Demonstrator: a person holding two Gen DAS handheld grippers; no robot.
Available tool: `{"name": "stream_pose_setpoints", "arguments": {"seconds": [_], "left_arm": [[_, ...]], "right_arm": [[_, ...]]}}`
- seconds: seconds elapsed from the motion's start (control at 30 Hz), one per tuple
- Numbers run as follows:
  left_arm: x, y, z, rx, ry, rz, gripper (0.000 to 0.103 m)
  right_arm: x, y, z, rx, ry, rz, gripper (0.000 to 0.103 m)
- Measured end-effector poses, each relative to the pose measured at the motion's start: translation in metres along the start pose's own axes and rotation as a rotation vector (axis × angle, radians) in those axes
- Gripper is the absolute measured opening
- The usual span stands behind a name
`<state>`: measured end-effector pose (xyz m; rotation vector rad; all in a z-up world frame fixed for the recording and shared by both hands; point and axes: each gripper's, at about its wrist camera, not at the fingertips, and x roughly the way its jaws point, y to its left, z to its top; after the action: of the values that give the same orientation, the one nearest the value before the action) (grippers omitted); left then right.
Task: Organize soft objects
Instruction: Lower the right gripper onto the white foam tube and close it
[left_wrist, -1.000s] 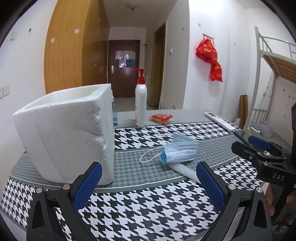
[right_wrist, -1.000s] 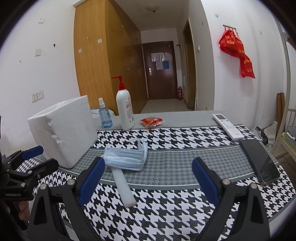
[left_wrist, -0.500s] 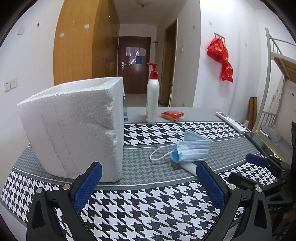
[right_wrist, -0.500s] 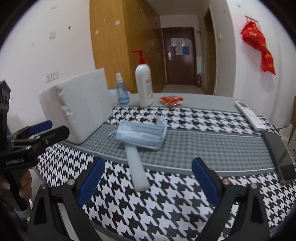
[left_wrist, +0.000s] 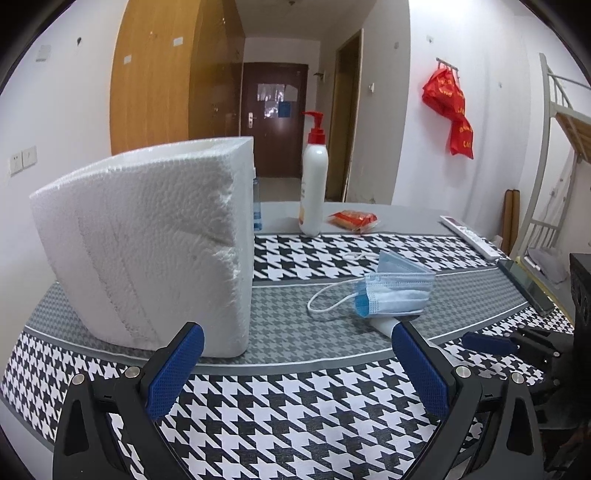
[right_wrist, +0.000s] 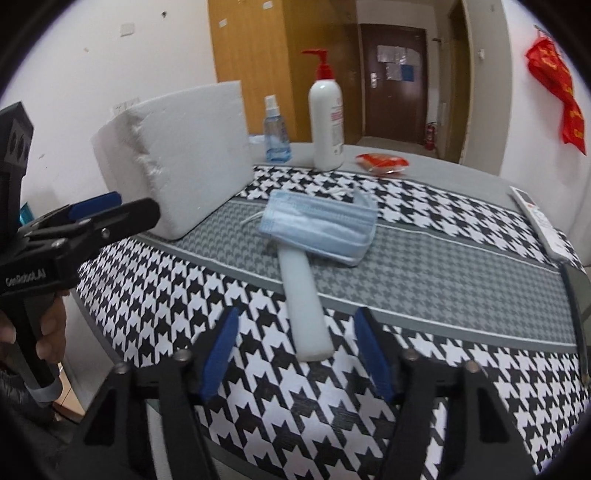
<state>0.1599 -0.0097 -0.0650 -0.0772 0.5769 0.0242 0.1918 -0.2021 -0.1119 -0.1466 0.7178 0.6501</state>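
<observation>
A blue face mask lies on the houndstooth tablecloth, draped over the far end of a white foam cylinder. The cylinder's near end lies just ahead of my right gripper, which is open, its jaws narrower than before and level with the tablecloth. My left gripper is open and empty, near the table's front edge. A white foam box stands just ahead of its left finger. The mask lies ahead to the right in the left wrist view. The foam box also shows in the right wrist view.
A pump bottle, a small spray bottle and a red packet stand at the table's back. A remote lies at the right edge. A dark phone lies right of the mask.
My right gripper has moved down and forward to the cylinder's near end, and its jaws have narrowed. My left gripper has drifted slightly toward the foam box.
</observation>
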Motion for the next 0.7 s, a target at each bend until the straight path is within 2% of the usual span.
{"name": "stream_pose_setpoints", "arguments": {"seconds": [0.17,0.4,0.5,0.7], "left_arm": [[0.003,-0.002,0.005,0.004,0.004,-0.011,0.102],[0.007,-0.008,0.005,0.032,0.010,-0.025,0.102],[0.010,-0.010,0.005,0.037,0.018,-0.024,0.102],[0.015,-0.015,0.003,0.056,0.037,-0.016,0.102]], "right_arm": [[0.004,0.005,0.000,-0.034,0.025,0.004,0.053],[0.012,-0.002,0.002,-0.035,0.061,-0.012,0.052],[0.015,-0.004,0.002,-0.024,0.080,0.003,0.048],[0.018,-0.003,0.001,-0.033,0.098,-0.006,0.046]]}}
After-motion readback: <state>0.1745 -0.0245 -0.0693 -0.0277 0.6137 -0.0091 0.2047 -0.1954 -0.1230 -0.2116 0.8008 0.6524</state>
